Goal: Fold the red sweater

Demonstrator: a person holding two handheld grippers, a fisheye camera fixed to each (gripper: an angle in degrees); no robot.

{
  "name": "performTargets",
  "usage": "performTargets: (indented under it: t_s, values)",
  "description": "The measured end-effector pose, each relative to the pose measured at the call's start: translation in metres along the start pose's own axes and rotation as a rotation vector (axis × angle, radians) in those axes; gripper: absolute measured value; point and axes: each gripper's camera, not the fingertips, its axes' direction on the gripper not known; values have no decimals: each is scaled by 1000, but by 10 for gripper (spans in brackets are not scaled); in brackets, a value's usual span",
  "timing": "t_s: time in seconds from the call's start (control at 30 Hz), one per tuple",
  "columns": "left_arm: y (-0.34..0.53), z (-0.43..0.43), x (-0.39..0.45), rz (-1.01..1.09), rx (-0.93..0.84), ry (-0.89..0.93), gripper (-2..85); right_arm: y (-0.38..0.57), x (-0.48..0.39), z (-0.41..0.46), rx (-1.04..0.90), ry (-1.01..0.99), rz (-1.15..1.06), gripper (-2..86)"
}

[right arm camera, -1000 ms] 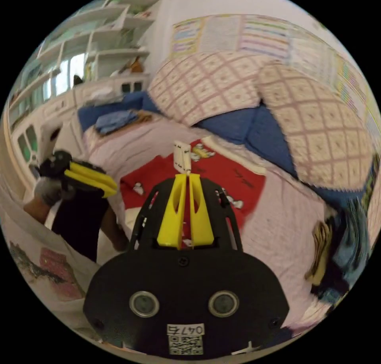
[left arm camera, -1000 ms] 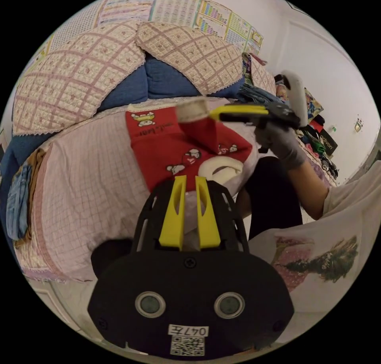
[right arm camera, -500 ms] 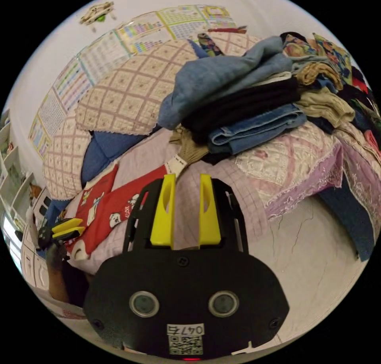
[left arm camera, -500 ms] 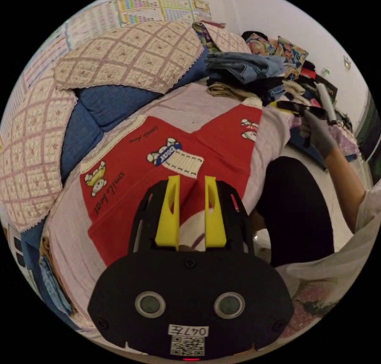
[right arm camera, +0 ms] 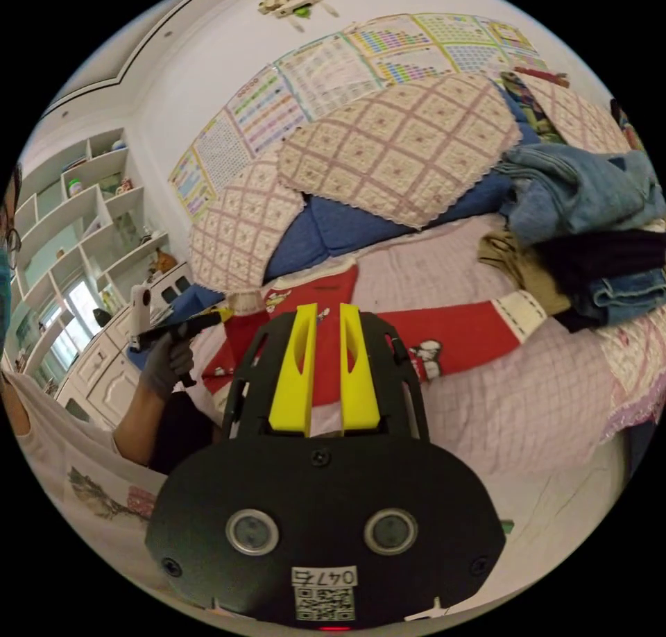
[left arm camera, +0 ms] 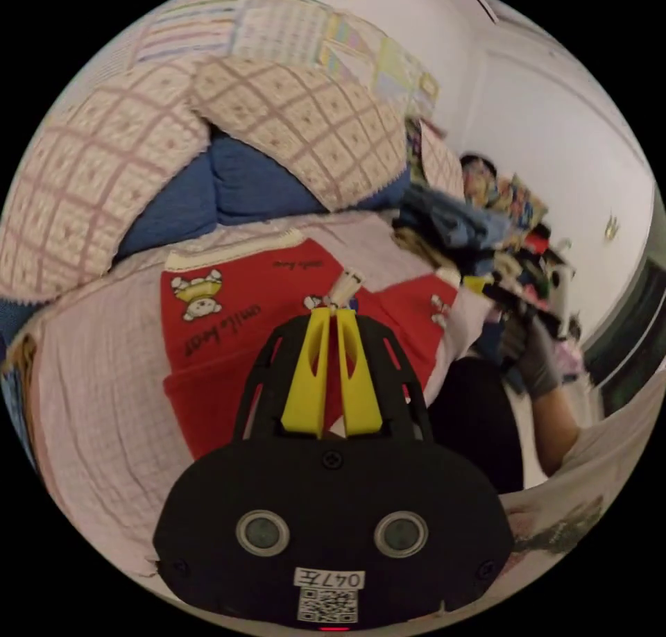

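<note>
Red sweater (left arm camera: 229,332) spread flat on pink checked bedcover (left arm camera: 97,401), below quilted pillows (left arm camera: 298,123).

Left gripper (left arm camera: 331,312) pinched tight on cream ribbed cuff (left arm camera: 345,287) of sweater, lifted over red body. Right gripper (right arm camera: 326,309) hovering above sweater (right arm camera: 458,335) with jaws parted, holding nothing; one sleeve stretched toward pile of clothes (right arm camera: 590,234) at bed's far end.

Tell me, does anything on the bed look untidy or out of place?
The clothes pile beside the red sweater looks untidy: its pieces lie heaped unevenly, and it crowds the striped cuff of the spread sleeve. Nothing looks spilled or damaged.
</note>
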Motion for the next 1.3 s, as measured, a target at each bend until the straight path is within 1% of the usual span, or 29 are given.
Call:
performTargets:
  t_s: [0.03, 0.07, 0.13, 0.17, 0.23, 0.27, 0.33, 0.37, 0.43, 0.5, 0.57, 0.63, 0.7, 0.83, 0.9, 1.0, 1.03, 1.13, 1.27, 1.3]
  values:
    - [13, -27, -30, -62, 74, 21, -8, -3, -2, 3, -4, -9, -7, 18]
    - [20, -41, -45, -92, 108, 19, -7, -9, -5, 10, -14, -16, -15, 18]
    - [53, -96, -101, -190, 211, -58, -4, -16, -9, 22, -34, -24, -20, 21]
    - [62, -109, -114, -210, 223, -92, -3, -20, -11, 30, -49, -33, -18, 24]
    - [98, -148, -166, -310, 219, -258, 16, -25, -15, 43, -67, -51, -11, 29]
    - [108, -154, -179, -343, 204, -307, 26, -28, -18, 51, -75, -65, -5, 33]
    - [149, -172, -228, -500, 77, -517, 75, -32, -23, 62, -85, -89, 3, 37]
    - [161, -177, -236, -536, 65, -560, 76, -35, -27, 69, -88, -100, 3, 38]
    - [203, -199, -248, -608, 125, -629, 77, -42, -35, 79, -101, -108, -6, 38]
    - [219, -206, -246, -604, 153, -650, 70, -55, -50, 92, -127, -106, -44, 36]
    - [220, -197, -241, -562, 129, -639, 64, -68, -63, 105, -152, -97, -94, 33]
    - [206, -170, -230, -463, 81, -564, 56, -84, -79, 120, -174, -91, -165, 28]
    - [193, -143, -220, -376, 71, -496, 52, -109, -101, 146, -204, -53, -282, 22]
    - [175, -85, -211, -299, 114, -413, 46, -146, -132, 206, -321, 10, -482, 13]
    - [173, -62, -212, -292, 140, -378, 42, -164, -146, 249, -385, 56, -595, 7]
    - [173, -21, -220, -278, 144, -259, 37, -179, -152, 301, -480, 116, -653, 4]
    - [173, -5, -223, -266, 138, -205, 32, -181, -152, 310, -501, 118, -661, 4]
    - [176, 33, -234, -244, 116, -122, 9, -187, -159, 342, -553, 81, -706, 6]
    - [183, 73, -257, -266, 42, -102, -7, -193, -172, 371, -574, 105, -770, 3]
    - [184, 87, -265, -272, -6, -112, -8, -194, -175, 377, -581, 101, -777, 1]
